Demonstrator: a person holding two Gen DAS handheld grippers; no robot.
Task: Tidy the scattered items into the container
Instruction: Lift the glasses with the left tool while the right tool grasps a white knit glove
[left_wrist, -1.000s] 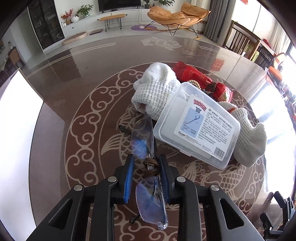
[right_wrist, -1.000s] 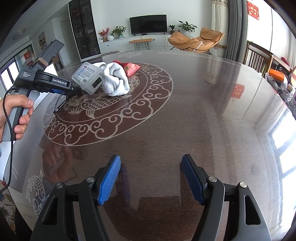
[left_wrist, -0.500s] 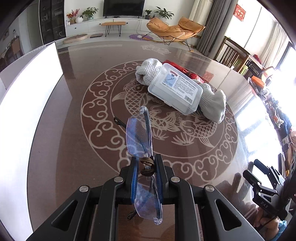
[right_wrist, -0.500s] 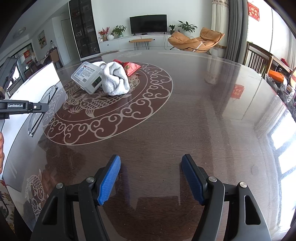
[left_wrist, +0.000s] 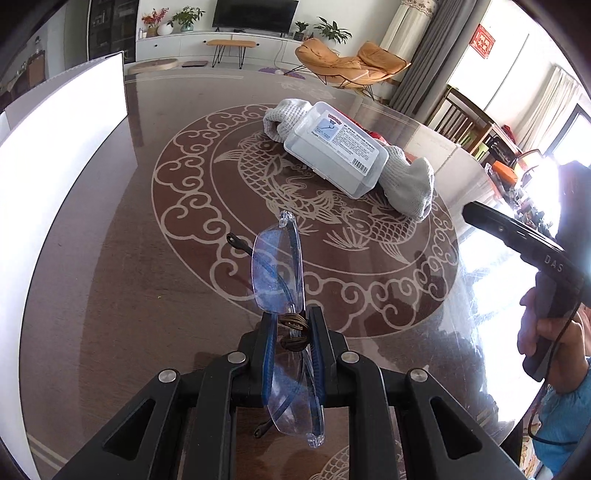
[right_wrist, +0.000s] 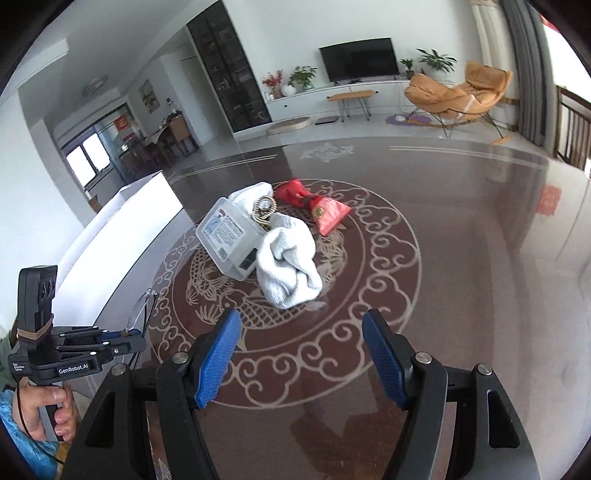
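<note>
Left tongs (left_wrist: 291, 334) pinched a pair of glasses (left_wrist: 279, 275) by the middle, up above the brown desk (left_wrist: 122, 266). Right tongs (right_wrist: 301, 360) were wide apart and held nothing. A clear plastic box (right_wrist: 231, 238), a white sock (right_wrist: 290, 264) and a red pouch (right_wrist: 317, 208) lay together on the desk. A big white box (left_wrist: 55, 147) stood at the left side.

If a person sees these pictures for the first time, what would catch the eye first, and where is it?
First, the clear rimless glasses with blue arms, pinched at the bridge in the left claw above the dark table with a pale fish and cloud pattern. Next, the pile at the table's middle: a clear plastic box with a printed label leaning on a white knitted cloth, with a red packet behind. The right claw hangs open and empty.
</note>
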